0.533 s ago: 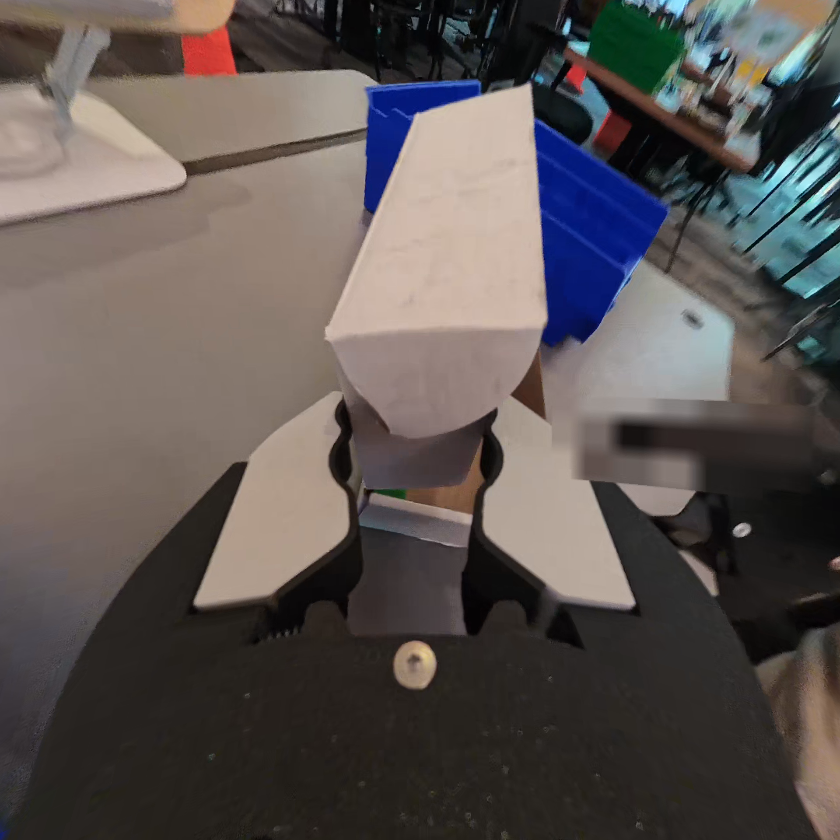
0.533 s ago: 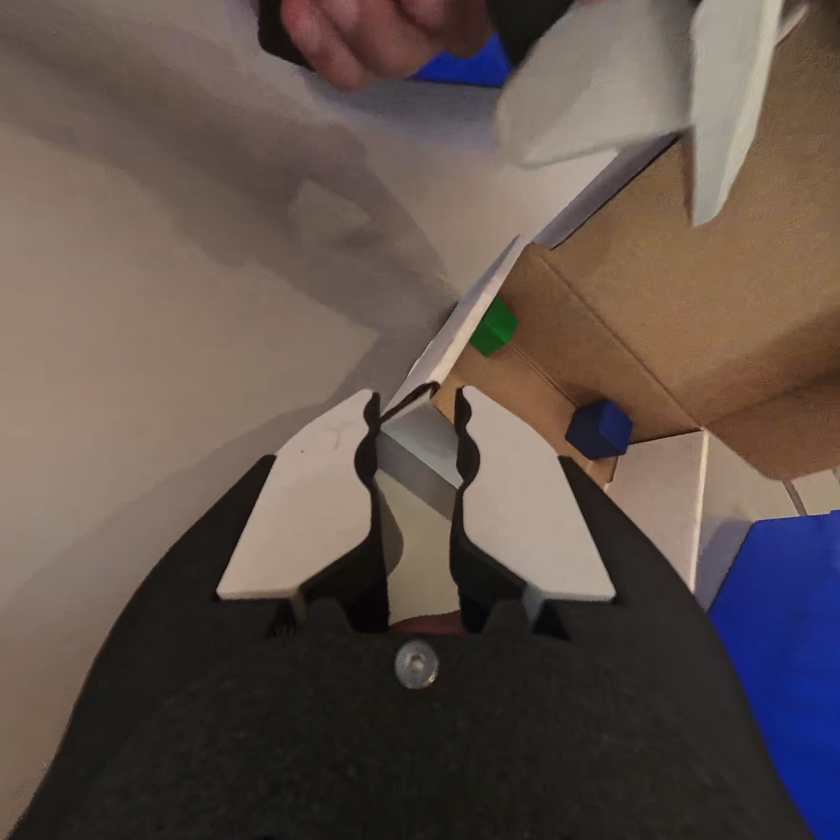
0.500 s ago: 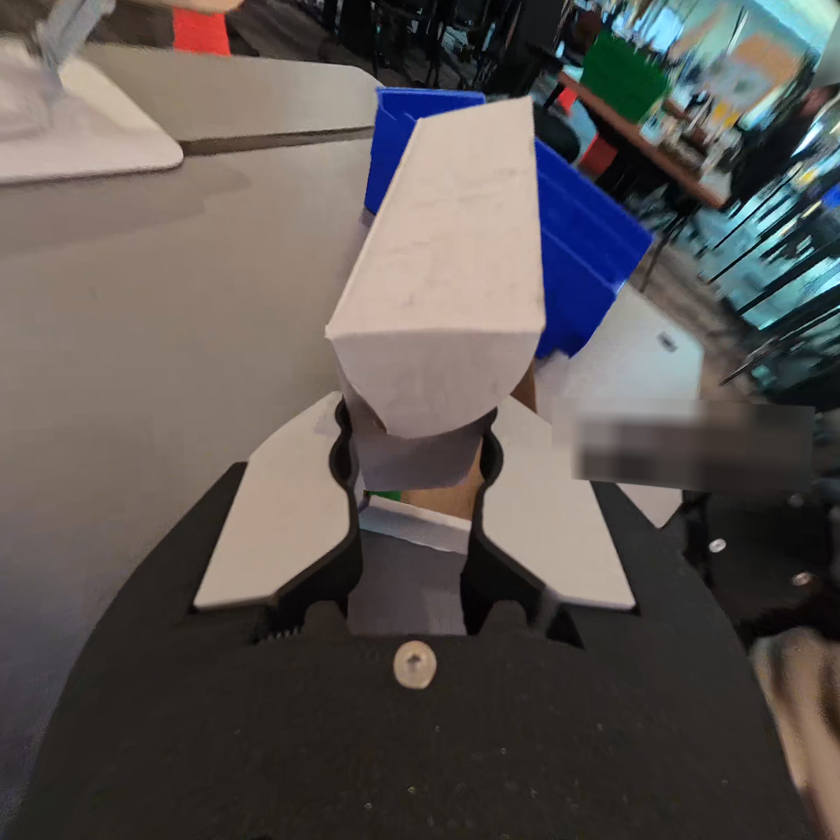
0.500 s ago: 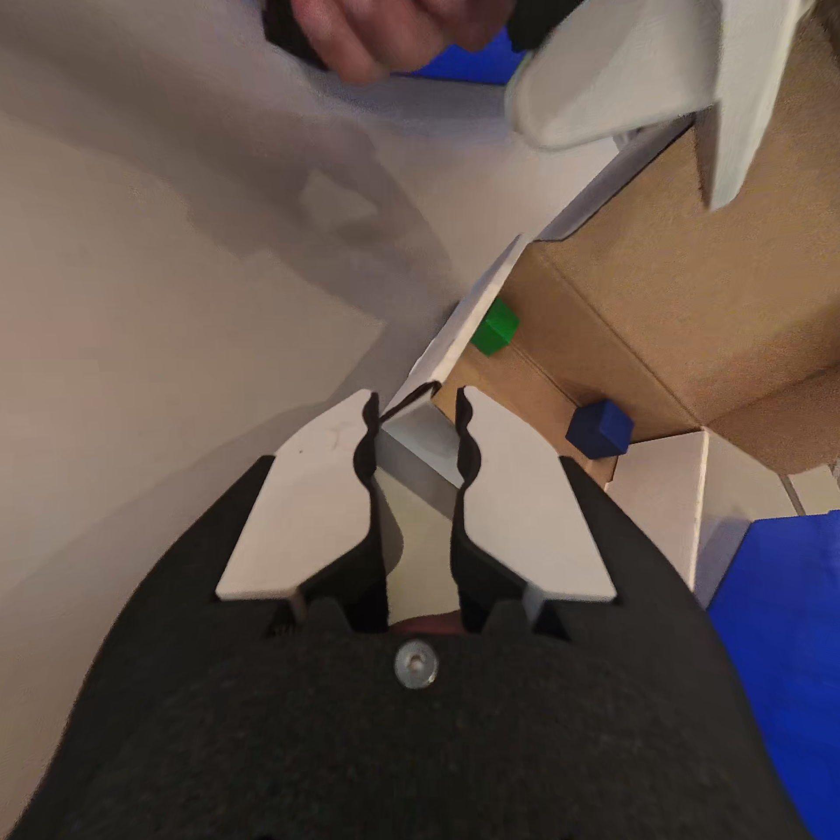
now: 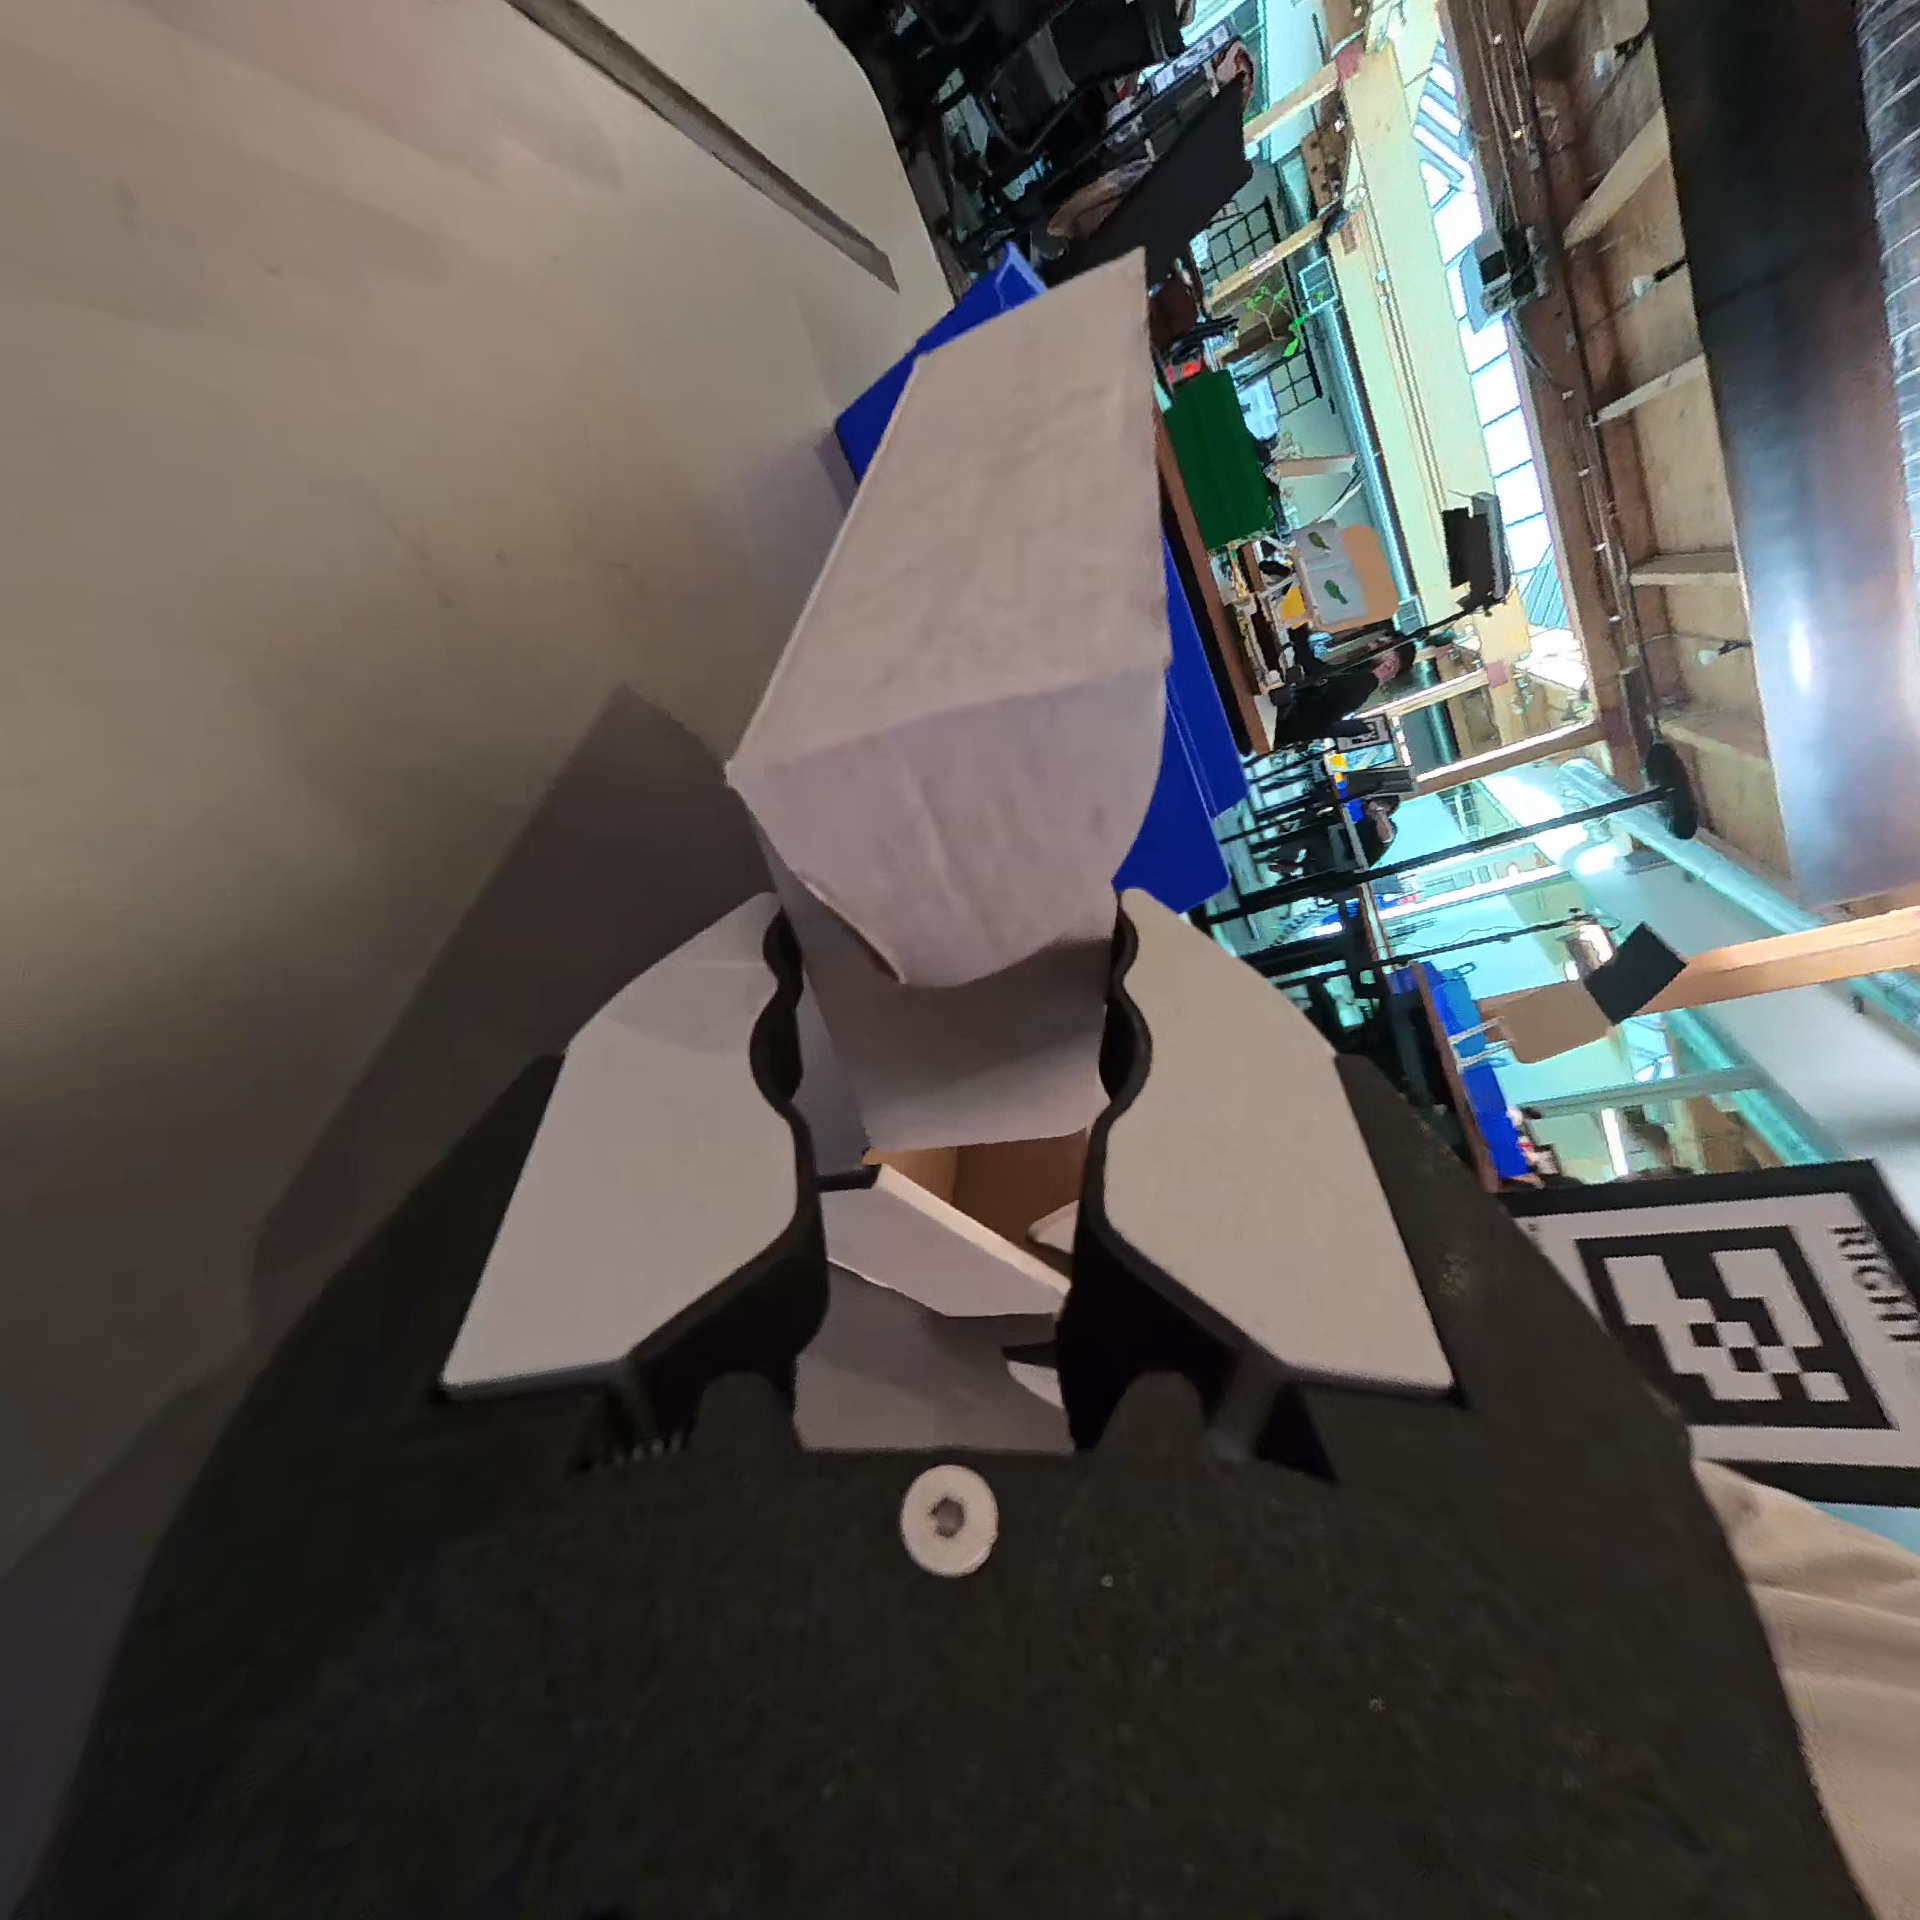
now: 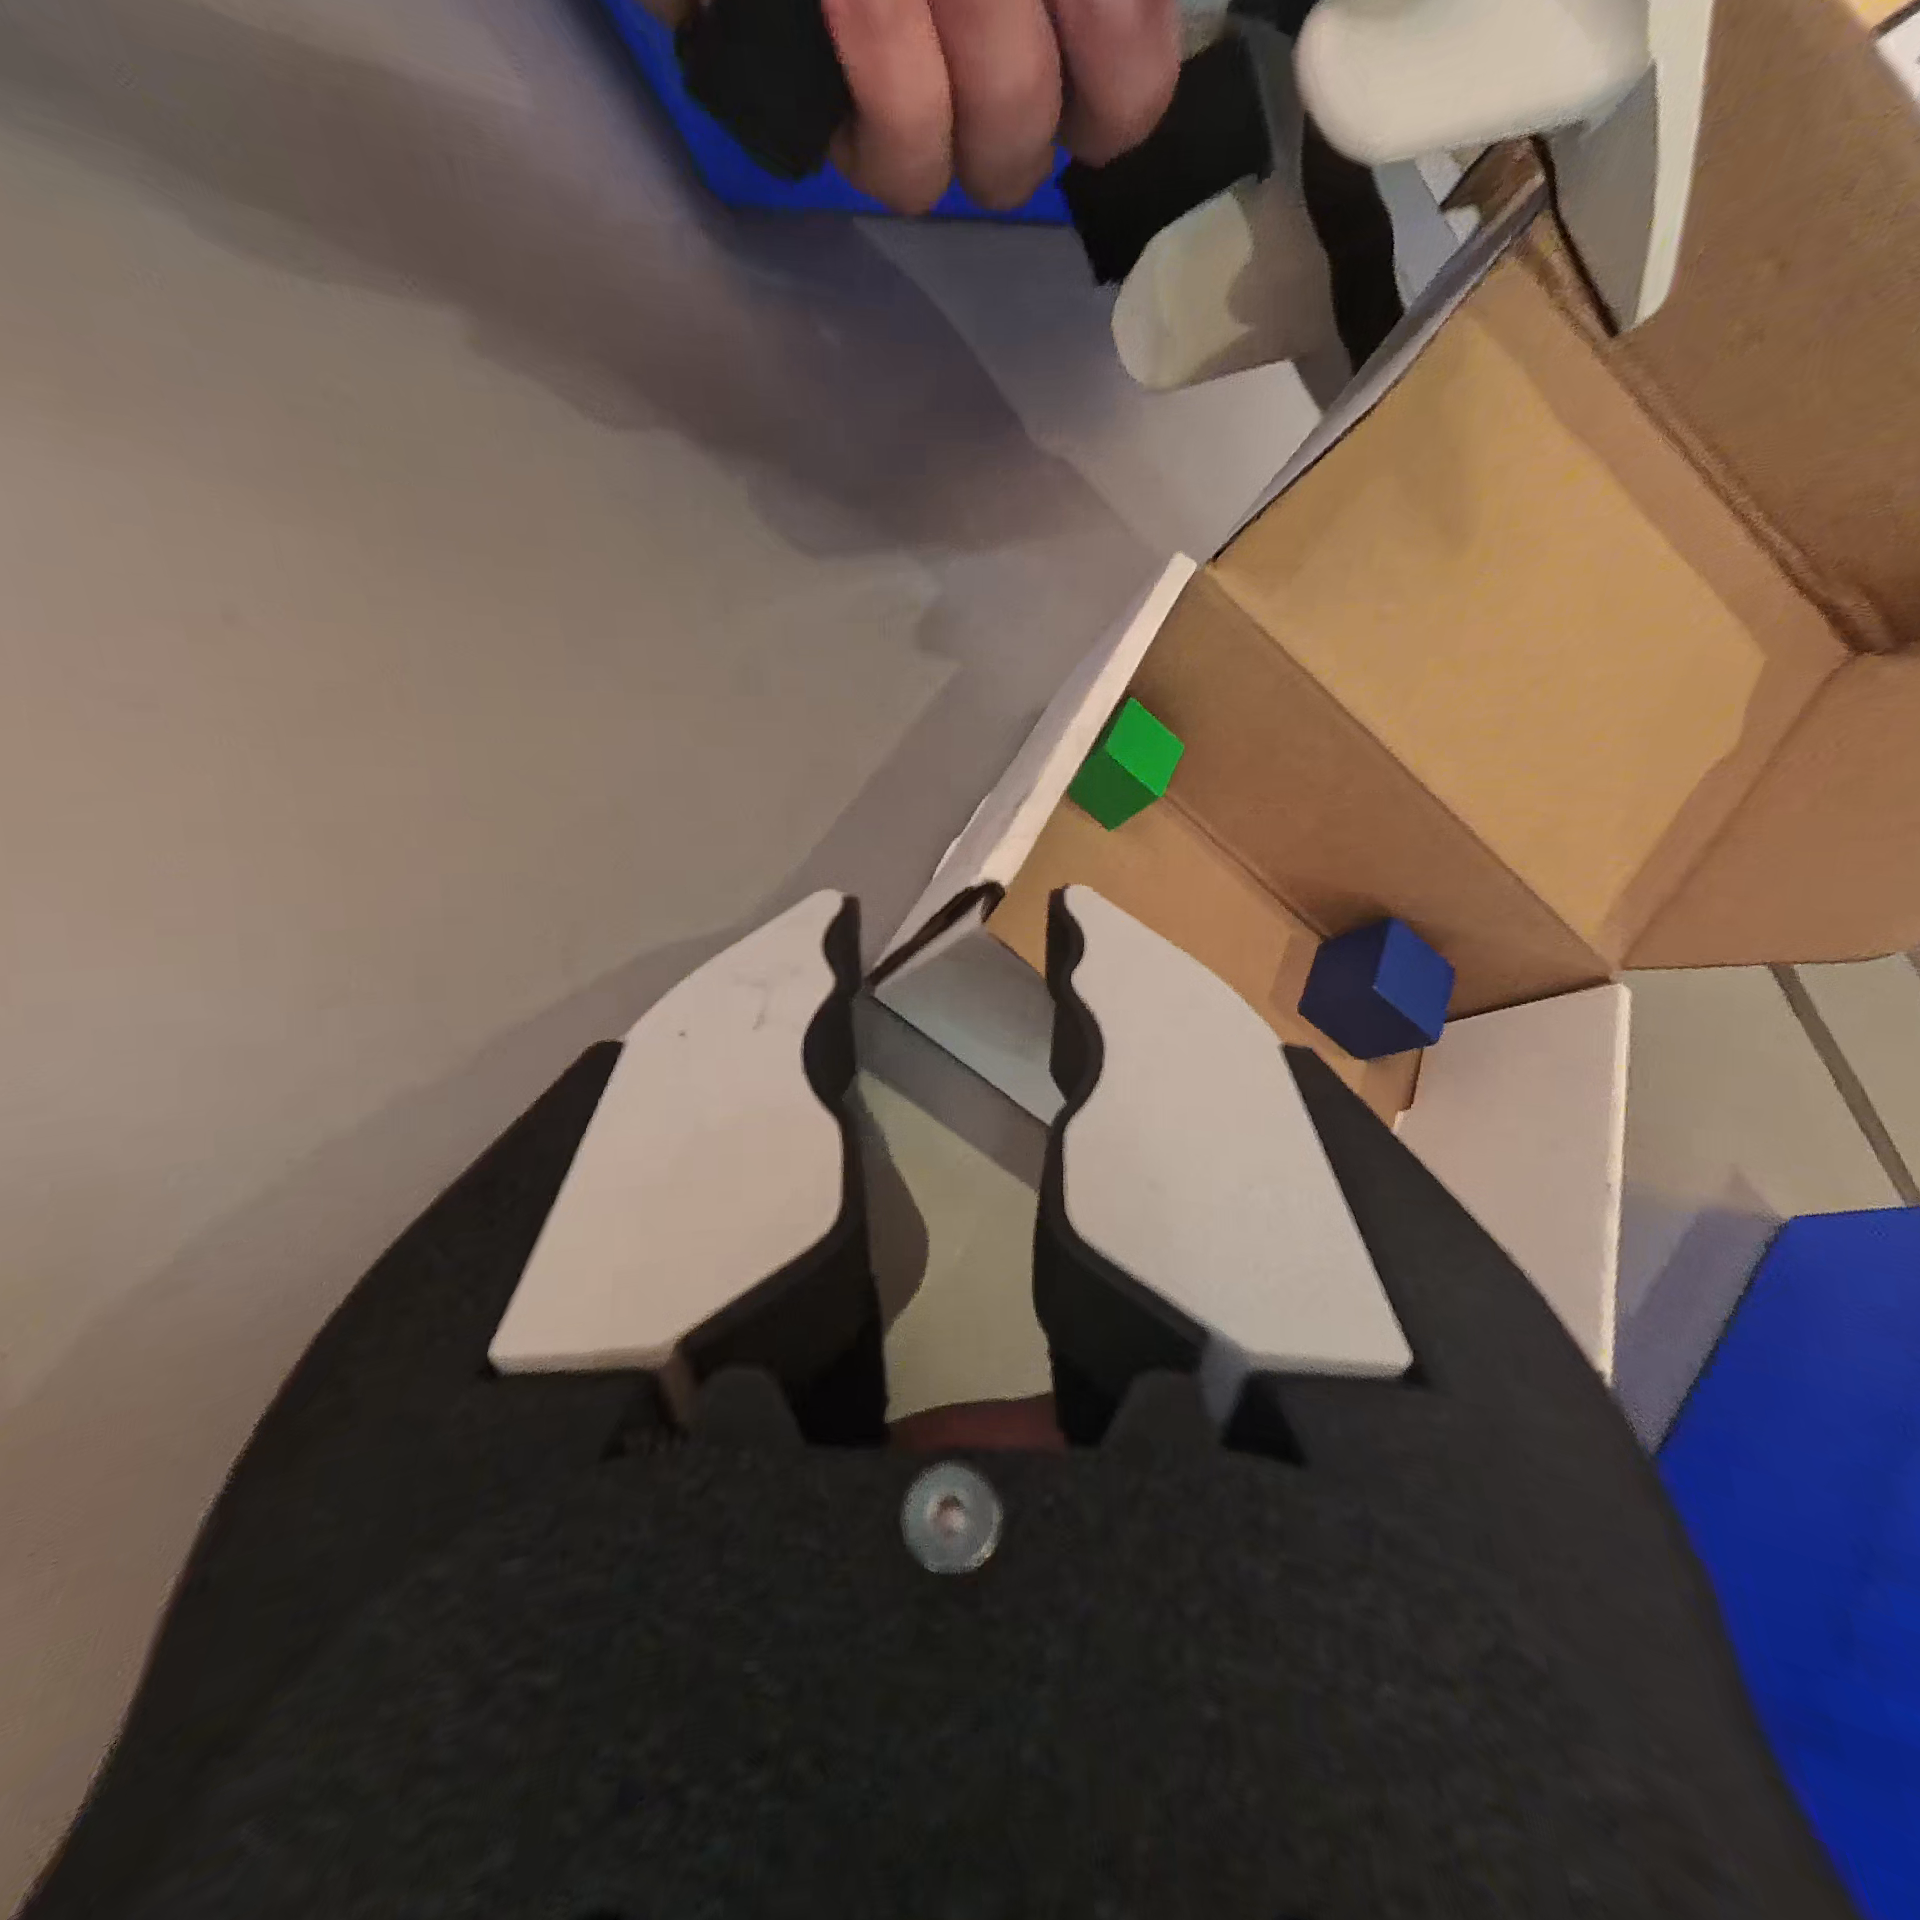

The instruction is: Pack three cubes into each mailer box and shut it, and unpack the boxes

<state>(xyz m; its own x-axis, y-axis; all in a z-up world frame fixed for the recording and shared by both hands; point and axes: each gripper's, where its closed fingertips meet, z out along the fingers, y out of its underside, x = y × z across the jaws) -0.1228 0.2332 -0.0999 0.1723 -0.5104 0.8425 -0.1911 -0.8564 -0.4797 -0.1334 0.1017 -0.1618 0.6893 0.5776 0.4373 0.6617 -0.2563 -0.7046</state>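
Grey table [image 6: 364, 727] underneath, busy workshop far behind in the left wrist view.

Left gripper [image 5: 951, 914]: fingers drawn in to a middling gap, clamped on the white lid flap [image 5: 987, 582] of the mailer box [image 6: 1455, 623], flap standing up and away from the fingertips. Blue bin [image 5: 1195, 748] just behind the flap.

Right gripper [image 6: 951, 904]: fingers narrow, pinching the near white corner wall [image 6: 956, 1029] of the same box. Brown inside of the box wide open beyond the fingertips. Green cube [image 6: 1127, 764] lying against the inner wall close to the pinched corner; blue cube [image 6: 1377, 987] farther along the same crease, apart from the green one. No third cube visible; possibly hidden, cannot tell. Up at the top of the right wrist view, a hand [image 6: 987, 94] wrapped around the other gripper's handle, over the raised lid.

Progress, as a judgement: box open and held by both grippers, lid up, nothing shut. Two cubes inside at most, so either one short of a full pack or partway through emptying; cannot tell which from these views. Left to do either way: third cube accounted for, lid folded down and tucked, or the two remaining cubes taken out. Other boxes out of sight, state unknown.
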